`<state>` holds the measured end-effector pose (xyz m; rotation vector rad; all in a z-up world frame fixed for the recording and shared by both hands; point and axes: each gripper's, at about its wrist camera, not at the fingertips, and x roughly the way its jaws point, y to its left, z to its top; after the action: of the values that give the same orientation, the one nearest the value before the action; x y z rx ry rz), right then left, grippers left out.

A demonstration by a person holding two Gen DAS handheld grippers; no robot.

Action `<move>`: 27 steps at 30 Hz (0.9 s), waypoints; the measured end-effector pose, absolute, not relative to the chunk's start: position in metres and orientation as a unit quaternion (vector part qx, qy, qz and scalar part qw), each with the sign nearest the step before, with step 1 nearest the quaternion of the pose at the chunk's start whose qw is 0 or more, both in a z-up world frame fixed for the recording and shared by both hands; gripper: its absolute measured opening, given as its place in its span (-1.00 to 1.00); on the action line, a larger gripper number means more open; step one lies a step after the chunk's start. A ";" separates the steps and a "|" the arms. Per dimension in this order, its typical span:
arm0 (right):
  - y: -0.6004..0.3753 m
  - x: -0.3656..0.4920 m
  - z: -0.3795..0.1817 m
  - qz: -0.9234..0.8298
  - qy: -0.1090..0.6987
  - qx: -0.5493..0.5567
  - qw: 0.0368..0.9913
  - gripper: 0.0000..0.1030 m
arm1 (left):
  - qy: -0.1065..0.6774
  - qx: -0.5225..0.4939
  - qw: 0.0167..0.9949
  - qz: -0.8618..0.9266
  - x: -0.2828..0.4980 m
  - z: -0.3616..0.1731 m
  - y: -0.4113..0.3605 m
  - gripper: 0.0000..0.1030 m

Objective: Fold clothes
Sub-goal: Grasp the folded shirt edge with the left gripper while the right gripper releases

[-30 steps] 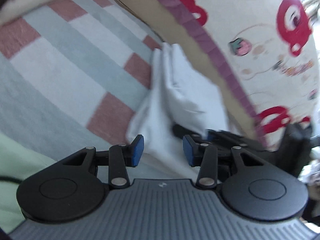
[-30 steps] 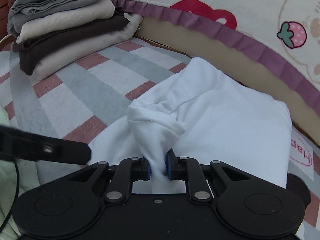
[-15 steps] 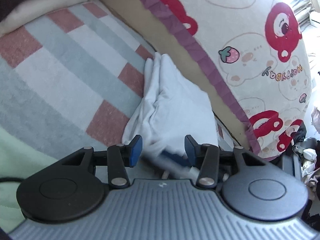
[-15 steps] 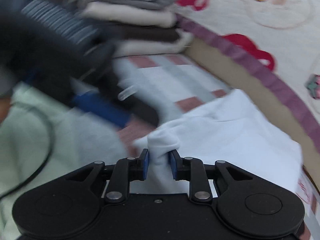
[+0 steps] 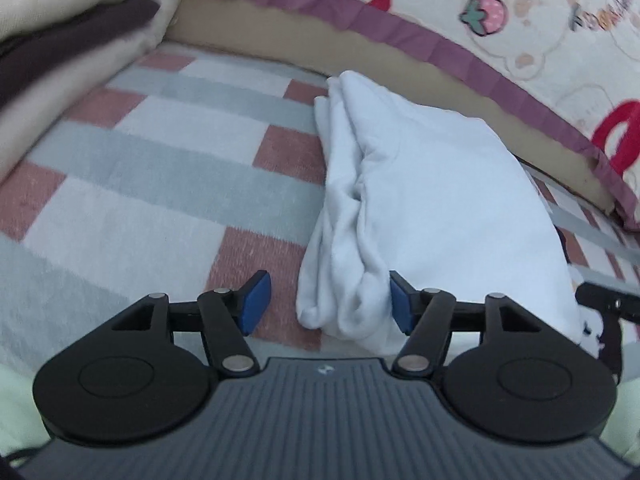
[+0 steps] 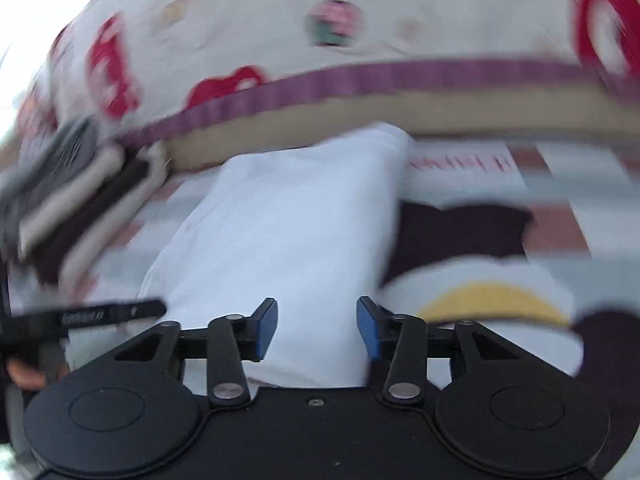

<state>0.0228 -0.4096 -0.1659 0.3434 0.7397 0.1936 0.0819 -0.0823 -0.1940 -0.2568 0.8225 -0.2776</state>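
Two tools, left tool [image 5: 325,303] and right tool [image 6: 317,328], both spread apart over one folded white garment [image 5: 432,200].

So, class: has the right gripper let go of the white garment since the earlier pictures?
Yes. The right gripper, earlier shut on a bunched corner, now has its tongs open, with the white garment lying folded beside the purple-trimmed quilt.
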 end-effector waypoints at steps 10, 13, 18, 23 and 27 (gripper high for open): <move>-0.428 0.023 -0.181 0.133 0.399 0.291 0.859 -0.63 | 0.427 -0.181 0.867 -0.181 0.105 -0.195 -0.087 -0.70; -0.423 0.017 -0.167 0.162 0.404 0.299 0.849 -0.71 | 0.401 -0.208 0.875 -0.173 0.098 -0.160 -0.072 -0.72; -0.414 0.006 -0.144 0.211 0.412 0.311 0.830 -0.72 | 0.390 -0.242 0.870 -0.179 0.061 -0.127 -0.037 -0.72; -0.386 -0.005 -0.171 0.203 0.499 0.258 0.802 -0.70 | 0.450 -0.226 0.851 -0.150 0.047 -0.169 -0.025 -0.72; -0.377 -0.009 -0.160 0.205 0.512 0.172 0.816 -0.77 | 0.455 -0.211 0.852 -0.150 0.043 -0.174 -0.024 -0.71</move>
<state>-0.0085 -0.3770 -0.1605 0.3678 1.0920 0.4381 0.0433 -0.0243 -0.1739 -0.4448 0.9579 -0.3163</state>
